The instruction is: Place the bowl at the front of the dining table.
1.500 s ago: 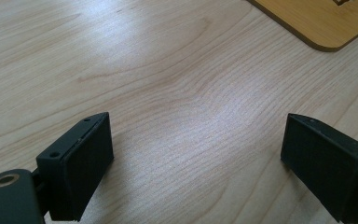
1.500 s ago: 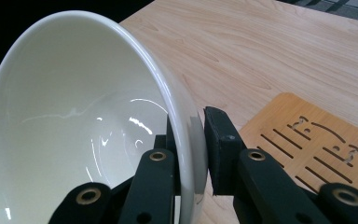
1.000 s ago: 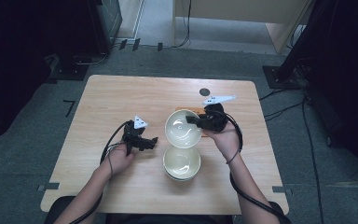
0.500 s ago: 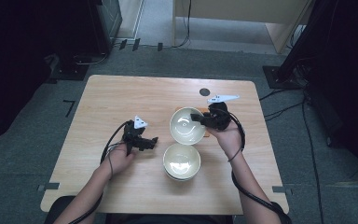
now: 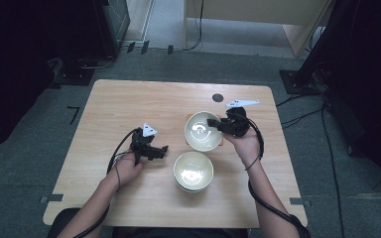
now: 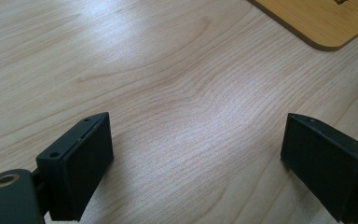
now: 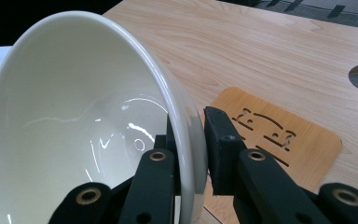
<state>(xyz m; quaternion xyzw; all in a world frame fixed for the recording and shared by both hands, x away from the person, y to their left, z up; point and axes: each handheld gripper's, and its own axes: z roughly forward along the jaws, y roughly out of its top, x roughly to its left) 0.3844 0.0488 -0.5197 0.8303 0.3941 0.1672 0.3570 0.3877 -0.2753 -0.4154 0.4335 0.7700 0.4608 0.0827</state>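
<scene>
1. Cream bowl (image 5: 202, 130) held by its rim just right of centre in the high view, tilted so the glossy inside shows; in the right gripper view (image 7: 88, 135) large across the left half, wall pinched between the two black jaws.
2. Right gripper (image 5: 217, 124) clamped on that rim, one jaw inside the bowl and one outside, closed down to the thickness of the wall; right hand (image 5: 245, 141) behind it, toward the right of the high view.
3. Thin wooden coaster (image 7: 279, 140) with slot cut-outs lying flat on the table beneath and beside the held bowl, right of centre in the right gripper view; whether touching the bowl, cannot tell.
4. Second bowl (image 5: 193, 171) resting on the table just below the held one in the high view, close to it but apart.
5. Left gripper (image 5: 162, 150) left of centre in the high view, low over bare wood, jaws spread wide with nothing between them; left hand (image 5: 126, 166) behind it.
6. Coaster corner (image 6: 321, 21) at the upper right of the left gripper view.
7. Light wooden table (image 5: 129, 109) under everything, with a dark round hole (image 5: 218, 97) near its far edge.
</scene>
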